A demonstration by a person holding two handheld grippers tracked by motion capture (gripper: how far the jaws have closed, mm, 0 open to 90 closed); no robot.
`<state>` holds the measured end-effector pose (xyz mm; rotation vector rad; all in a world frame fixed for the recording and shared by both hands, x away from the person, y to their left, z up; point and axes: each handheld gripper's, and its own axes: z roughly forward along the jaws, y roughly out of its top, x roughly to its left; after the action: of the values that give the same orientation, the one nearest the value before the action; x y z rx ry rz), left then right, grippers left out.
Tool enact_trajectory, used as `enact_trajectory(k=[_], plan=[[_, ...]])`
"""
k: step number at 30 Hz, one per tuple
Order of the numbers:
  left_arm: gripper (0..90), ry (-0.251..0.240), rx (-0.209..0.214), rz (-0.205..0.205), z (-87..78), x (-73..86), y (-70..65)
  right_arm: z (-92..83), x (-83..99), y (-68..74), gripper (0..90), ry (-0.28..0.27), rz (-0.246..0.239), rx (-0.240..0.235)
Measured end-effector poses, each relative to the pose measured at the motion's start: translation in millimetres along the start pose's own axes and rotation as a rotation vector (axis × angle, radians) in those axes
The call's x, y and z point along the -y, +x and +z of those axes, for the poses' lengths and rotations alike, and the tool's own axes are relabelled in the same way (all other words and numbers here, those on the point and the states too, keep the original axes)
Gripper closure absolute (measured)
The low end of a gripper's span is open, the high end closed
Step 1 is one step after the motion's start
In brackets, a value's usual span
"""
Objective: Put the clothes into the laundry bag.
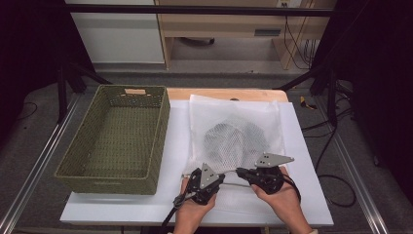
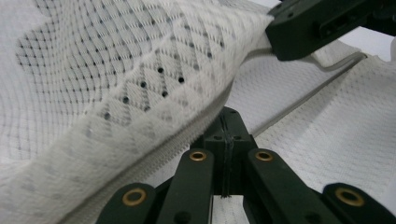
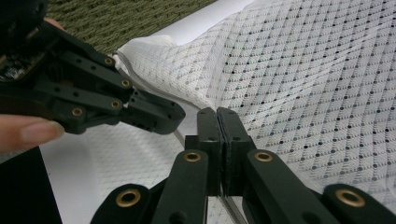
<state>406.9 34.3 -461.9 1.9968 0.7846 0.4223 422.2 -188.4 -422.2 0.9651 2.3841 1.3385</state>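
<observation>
Looked like a lab or recording studio rather than a home. Showed a small white-topped desk [image 1: 302, 204] boxed in by a black metal frame [image 1: 195, 9] and aluminium rails [image 1: 34, 170] on grey carpet [image 1: 29, 146]. Had loose black cables [image 1: 336, 185] trailing across the floor (more hung by the wall) and plain light-wood office furniture [image 1: 219, 22] behind.

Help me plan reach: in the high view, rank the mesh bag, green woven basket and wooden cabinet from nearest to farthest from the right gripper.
1. Mesh bag, at the right gripper.
2. Green woven basket, to the left.
3. Wooden cabinet, beyond the table.
</observation>
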Motion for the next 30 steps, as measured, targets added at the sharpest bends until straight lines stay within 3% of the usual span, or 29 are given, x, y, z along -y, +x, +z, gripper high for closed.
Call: enact_trajectory(k=[4,11,18,19,21,30], plan=[[90.0,0.02,0.014,0.0,2.0,6.9,-1.2,-0.4,-1.1,-0.5,89.1,-0.023,0.03,-0.024],[90.0,-0.007,0.01,0.007,-13.0,7.0,-4.8,2.2,0.0,0.9,89.2,-0.001,0.004,-0.005],[90.0,-0.032,-0.018,0.017,-33.8,5.8,-1.8,1.0,1.5,2.6,89.2,0.007,-0.004,0.001],[90.0,-0.051,-0.048,0.024,-43.7,6.2,-0.7,0.6,3.4,2.3,89.1,0.01,-0.002,0.002],[89.8,-0.059,-0.061,0.03,-51.3,6.2,0.4,0.9,5.4,2.1,89.2,0.015,-0.002,0.006],[79.5,-0.085,-0.113,0.017,-81.4,11.3,10.4,2.4,9.7,2.9,89.1,0.041,-0.01,0.019]])
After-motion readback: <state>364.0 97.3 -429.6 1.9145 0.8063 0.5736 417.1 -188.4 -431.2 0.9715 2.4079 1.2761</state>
